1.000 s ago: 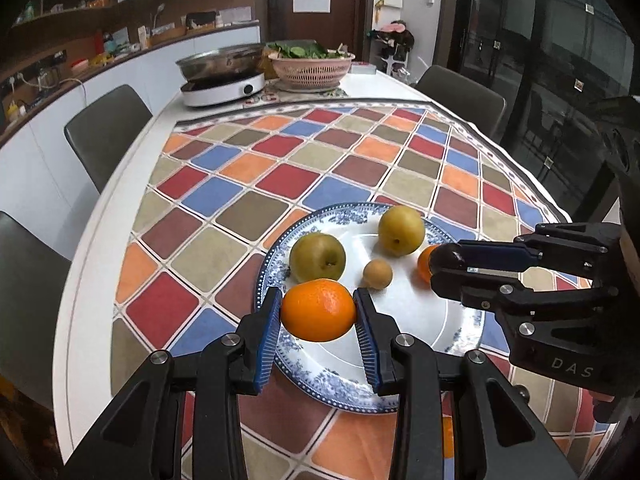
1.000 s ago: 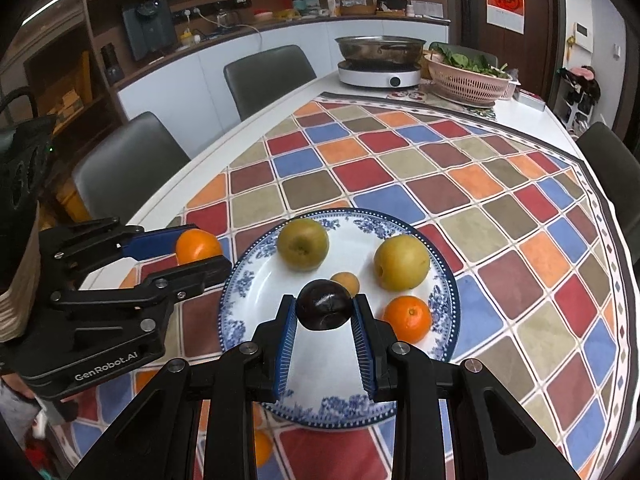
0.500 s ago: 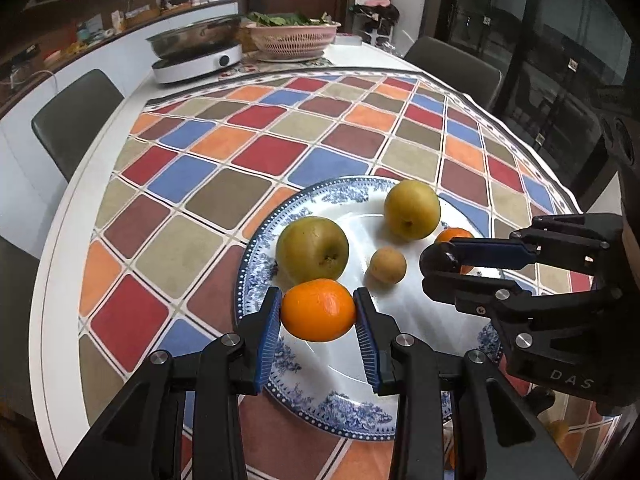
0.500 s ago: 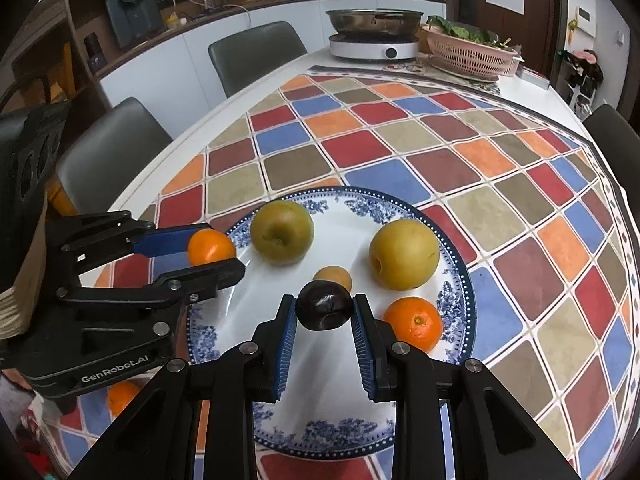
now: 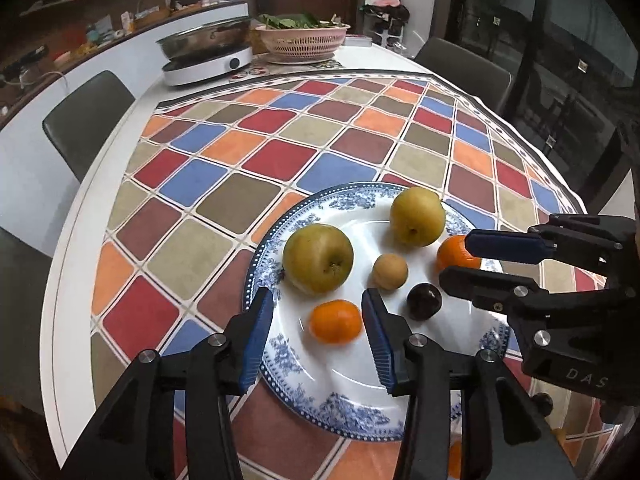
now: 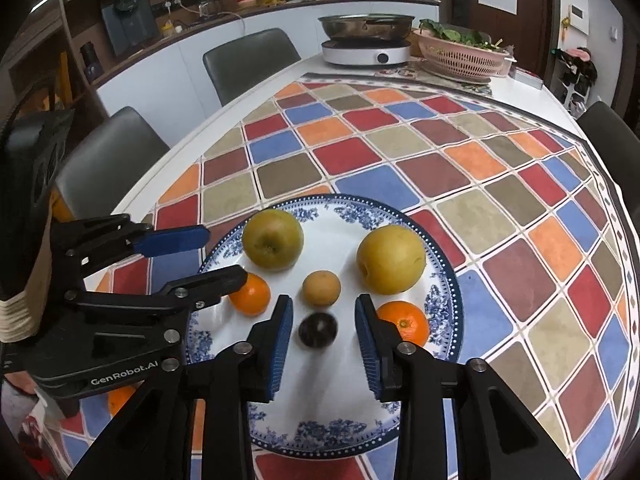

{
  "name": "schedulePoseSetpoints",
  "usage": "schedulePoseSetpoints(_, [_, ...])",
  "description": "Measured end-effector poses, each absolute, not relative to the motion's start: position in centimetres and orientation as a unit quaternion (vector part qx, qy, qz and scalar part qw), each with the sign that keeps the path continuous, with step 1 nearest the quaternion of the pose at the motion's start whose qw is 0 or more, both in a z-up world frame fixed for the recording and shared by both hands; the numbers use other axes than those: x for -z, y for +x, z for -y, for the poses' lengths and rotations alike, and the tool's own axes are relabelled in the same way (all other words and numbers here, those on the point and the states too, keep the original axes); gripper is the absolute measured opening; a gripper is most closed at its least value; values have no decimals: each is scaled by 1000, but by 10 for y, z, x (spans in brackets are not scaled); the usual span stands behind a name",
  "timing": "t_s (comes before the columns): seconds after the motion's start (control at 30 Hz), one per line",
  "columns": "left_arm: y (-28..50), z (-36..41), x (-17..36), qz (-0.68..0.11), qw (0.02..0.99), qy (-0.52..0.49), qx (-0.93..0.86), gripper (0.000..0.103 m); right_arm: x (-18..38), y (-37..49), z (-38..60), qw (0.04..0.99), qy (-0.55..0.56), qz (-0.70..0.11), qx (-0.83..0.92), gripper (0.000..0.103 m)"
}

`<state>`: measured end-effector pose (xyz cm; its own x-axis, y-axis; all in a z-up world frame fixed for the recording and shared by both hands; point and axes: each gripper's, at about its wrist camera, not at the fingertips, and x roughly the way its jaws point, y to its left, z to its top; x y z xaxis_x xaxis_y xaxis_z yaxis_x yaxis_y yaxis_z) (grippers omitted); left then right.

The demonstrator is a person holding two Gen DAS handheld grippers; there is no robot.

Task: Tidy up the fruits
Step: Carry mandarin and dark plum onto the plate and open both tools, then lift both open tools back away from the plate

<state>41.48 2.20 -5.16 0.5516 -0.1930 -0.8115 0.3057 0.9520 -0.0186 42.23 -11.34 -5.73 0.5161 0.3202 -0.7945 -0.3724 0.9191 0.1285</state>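
Observation:
A blue-and-white plate [image 5: 340, 408] [image 6: 400, 216] holds two yellow-green pears [image 5: 318, 258] [image 5: 417, 216], a small tan fruit [image 5: 390, 271] [image 6: 321, 288], two oranges and a dark plum. My left gripper [image 5: 318, 320] is open; an orange [image 5: 335, 321] [image 6: 251, 294] lies on the plate between its fingers. My right gripper [image 6: 323, 330] is open; the dark plum [image 6: 317, 331] [image 5: 424, 302] lies on the plate between its fingers. The second orange [image 6: 404, 322] [image 5: 456, 254] sits at the plate's right side.
The plate rests on a checkered tablecloth [image 5: 280, 152]. A hot pot cooker [image 5: 208, 58] and a pink basket of greens [image 5: 302, 38] stand at the table's far end. Chairs [image 5: 86, 118] surround the table. Another orange [image 6: 120, 398] lies on the cloth beneath the left gripper.
Both grippers have opened. The orange has left the left gripper and the plum has left the right gripper; both now lie on the plate.

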Motion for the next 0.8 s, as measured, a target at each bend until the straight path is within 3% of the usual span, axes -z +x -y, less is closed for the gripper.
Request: schedulePoseSetpoints(0.8, [305, -39, -35, -368, 921, 55, 110, 56, -15, 330, 113, 899, -31, -386, -203, 42])
